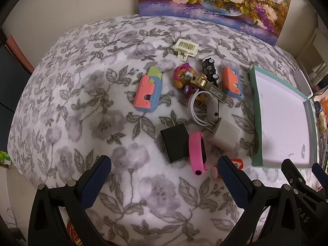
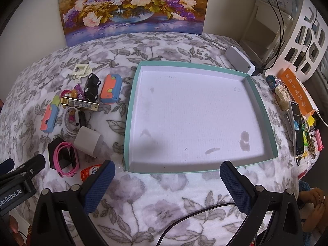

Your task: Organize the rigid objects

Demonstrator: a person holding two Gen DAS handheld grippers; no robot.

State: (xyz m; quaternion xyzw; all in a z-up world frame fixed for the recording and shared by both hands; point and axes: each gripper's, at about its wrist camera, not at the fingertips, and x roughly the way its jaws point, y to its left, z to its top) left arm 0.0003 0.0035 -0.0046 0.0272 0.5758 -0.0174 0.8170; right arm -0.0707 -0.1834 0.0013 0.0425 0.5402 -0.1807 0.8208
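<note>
A pile of small rigid objects lies on the floral blanket: a pink wristband (image 1: 197, 153), a black charger (image 1: 175, 144), a white charger (image 1: 224, 136), a pink-and-blue block toy (image 1: 148, 90), an orange-and-blue block toy (image 1: 232, 82), a black toy car (image 1: 210, 68), a puppy figure (image 1: 183, 75), a brass lock (image 1: 207, 86) and a cream clip (image 1: 186, 48). A teal-rimmed tray (image 2: 131, 110) with a white bottom holds nothing. My left gripper (image 1: 164, 176) is open, hovering just before the wristband. My right gripper (image 2: 167, 176) is open at the tray's near edge.
A flower painting (image 2: 133, 6) leans on the wall behind. A white box (image 2: 240, 60), a phone (image 2: 298, 127), an orange packet (image 2: 297, 88) and snacks line the right edge. A white shelf (image 2: 303, 47) stands at far right. A small orange-labelled bottle (image 2: 91, 171) lies near the wristband.
</note>
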